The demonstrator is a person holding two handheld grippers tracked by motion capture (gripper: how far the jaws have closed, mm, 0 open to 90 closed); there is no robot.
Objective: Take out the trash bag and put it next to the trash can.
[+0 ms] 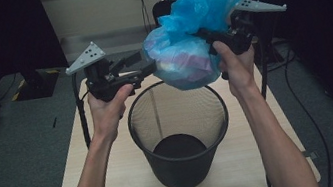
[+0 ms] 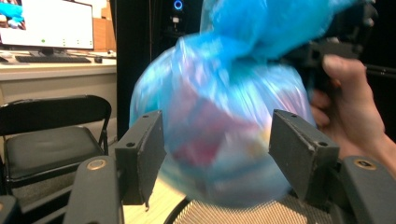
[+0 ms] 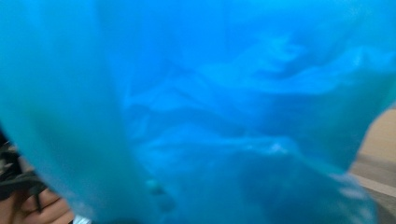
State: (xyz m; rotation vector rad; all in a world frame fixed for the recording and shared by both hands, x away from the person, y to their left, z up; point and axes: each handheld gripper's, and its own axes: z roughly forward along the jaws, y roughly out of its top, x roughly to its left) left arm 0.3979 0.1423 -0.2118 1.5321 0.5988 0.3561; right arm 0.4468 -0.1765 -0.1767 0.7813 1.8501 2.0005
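Note:
A full blue plastic bag (image 1: pixel 184 60), tied off at its neck, hangs over a black mesh wastebasket (image 1: pixel 187 171) that stands on the wooden table (image 1: pixel 271 158). My right gripper (image 1: pixel 207 35) is shut on the bag's neck from the right. My left gripper (image 1: pixel 149 66) is open at the bag's left side. In the left gripper view the blurred bag (image 2: pixel 219 93) bulges between the two spread pads (image 2: pixel 144 149), with the basket's rim (image 2: pixel 243 215) below. The bag (image 3: pixel 210 116) hides the jaws in the right gripper view.
A black chair (image 2: pixel 51 140) and a desk with a monitor (image 2: pixel 46 23) stand beyond the table. Another dark chair (image 1: pixel 163 7) sits at the far wall. Cables trail from both grippers down to the grey floor (image 1: pixel 21 147).

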